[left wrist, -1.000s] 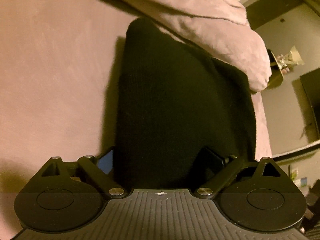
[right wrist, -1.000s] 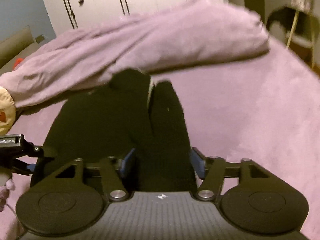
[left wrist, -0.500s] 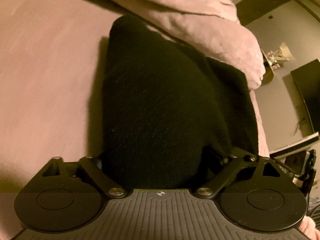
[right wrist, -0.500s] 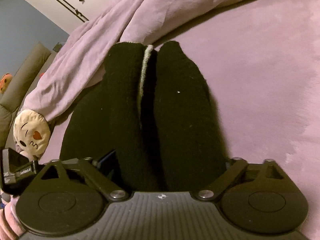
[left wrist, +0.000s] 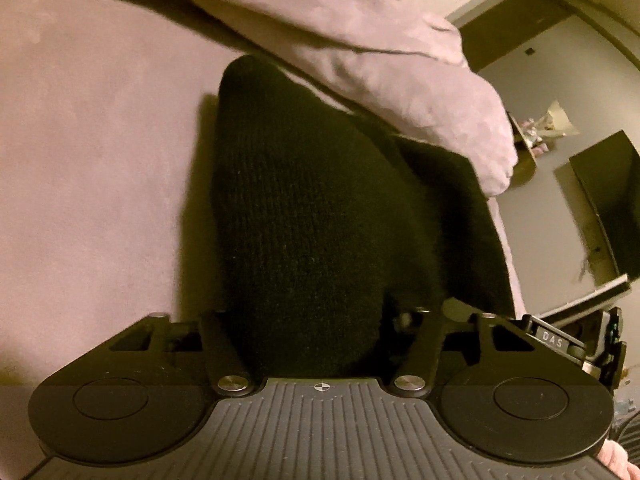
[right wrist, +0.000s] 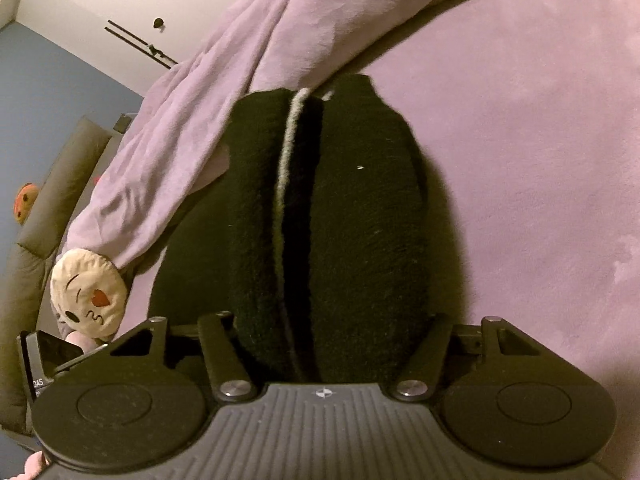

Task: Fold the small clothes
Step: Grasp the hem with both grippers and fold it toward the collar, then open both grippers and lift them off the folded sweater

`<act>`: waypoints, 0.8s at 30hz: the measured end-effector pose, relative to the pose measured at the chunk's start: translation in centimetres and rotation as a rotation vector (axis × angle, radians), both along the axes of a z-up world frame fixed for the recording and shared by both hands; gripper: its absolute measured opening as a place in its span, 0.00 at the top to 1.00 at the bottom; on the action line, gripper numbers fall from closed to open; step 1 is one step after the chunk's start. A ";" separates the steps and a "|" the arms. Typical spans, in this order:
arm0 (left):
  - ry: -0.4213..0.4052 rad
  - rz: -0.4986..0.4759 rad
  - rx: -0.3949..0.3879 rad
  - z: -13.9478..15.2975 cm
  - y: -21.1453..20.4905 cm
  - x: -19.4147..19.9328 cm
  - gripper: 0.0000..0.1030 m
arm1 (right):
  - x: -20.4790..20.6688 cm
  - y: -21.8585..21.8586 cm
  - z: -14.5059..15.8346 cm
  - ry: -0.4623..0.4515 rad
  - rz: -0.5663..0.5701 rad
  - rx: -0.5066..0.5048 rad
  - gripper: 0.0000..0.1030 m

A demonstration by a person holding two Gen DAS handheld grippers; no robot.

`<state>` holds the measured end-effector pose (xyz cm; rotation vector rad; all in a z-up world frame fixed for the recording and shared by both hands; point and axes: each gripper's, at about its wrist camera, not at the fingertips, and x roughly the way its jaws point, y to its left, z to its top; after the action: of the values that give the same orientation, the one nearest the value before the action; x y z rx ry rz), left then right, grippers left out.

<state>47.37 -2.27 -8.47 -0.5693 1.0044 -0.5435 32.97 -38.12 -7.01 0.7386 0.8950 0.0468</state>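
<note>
Knitwear fills the left wrist view: a black knitted garment lies on the mauve bedspread, its near end bunched up between the jaws of the left gripper. Those jaws are closing on it now, the cloth already wedged between them, though the pads themselves are buried in the black and I cannot see them press. A rumpled duvet lies just beyond, so the garment sits on the flat part of the bed, likely for room to fold.

Over to the right wrist view: same garment, here showing two thick rolls with a pale trim down the seam. The right gripper straddles both rolls, jaws closing around them, probably so both layers lift together. A plush toy rests at the left, beside the other gripper's body.
</note>
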 end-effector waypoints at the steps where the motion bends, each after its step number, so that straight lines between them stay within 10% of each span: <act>1: -0.004 0.000 0.000 0.4 0.1 -0.1 0.46 | 0.2 0.4 0.4 -0.006 0.008 -0.007 0.43; 11: -0.071 0.097 0.100 4.5 5.8 -1.1 0.45 | 2.3 7.1 1.8 -0.035 0.103 0.045 0.44; 19: -0.112 0.143 0.342 4.6 10.2 -6.7 0.32 | -3.4 8.6 5.3 -0.060 -0.125 -0.205 0.29; 24: -0.118 0.156 0.389 4.5 10.8 -12.0 0.25 | -8.8 13.1 7.8 -0.137 -0.073 -0.276 0.29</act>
<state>35.37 8.53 -3.93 -0.2618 0.9140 -0.2303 24.21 -25.05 0.78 0.5036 0.7249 -0.0881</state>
